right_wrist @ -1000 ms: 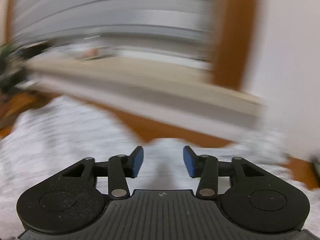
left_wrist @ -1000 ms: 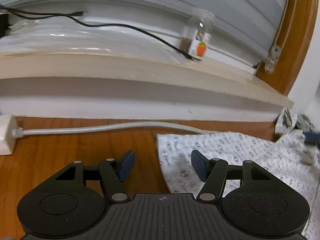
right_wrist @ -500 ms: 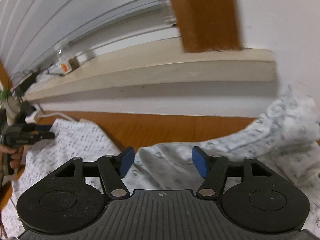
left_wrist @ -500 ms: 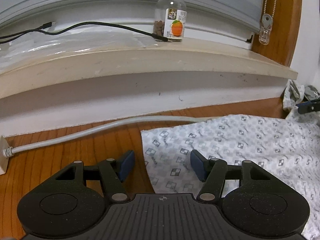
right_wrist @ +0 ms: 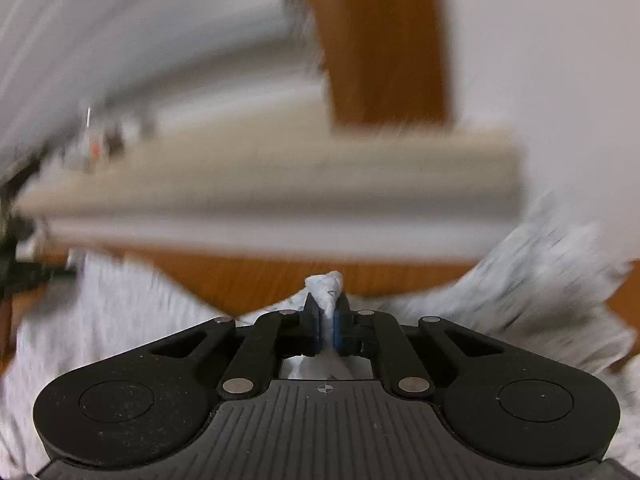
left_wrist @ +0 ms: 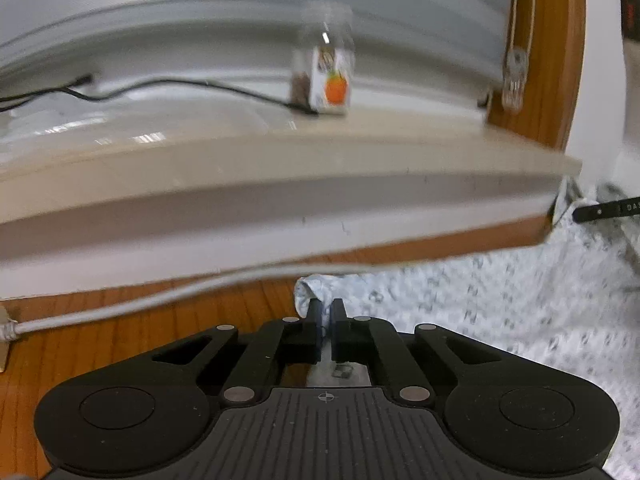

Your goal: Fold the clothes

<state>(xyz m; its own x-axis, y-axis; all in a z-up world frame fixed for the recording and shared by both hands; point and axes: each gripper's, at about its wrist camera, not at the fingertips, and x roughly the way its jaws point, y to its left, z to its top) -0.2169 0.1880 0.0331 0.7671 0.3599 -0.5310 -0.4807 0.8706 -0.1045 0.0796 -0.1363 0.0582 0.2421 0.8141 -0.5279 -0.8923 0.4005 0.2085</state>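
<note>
Orange-brown wooden bench is carrying the white, grey-checked thin cotton garment below a pale stone windowsill bearing a clear plastic jar with an orange label. Left view: the left gripper jaws are pinching the garment's rolled left corner; a grey round cable is lying just beside, liable to snag.

Right view: the right gripper jaws are pinching a bunched peak of cloth. Soft fabric is slipping easily; uneven pulling risks a crooked fold.
</note>
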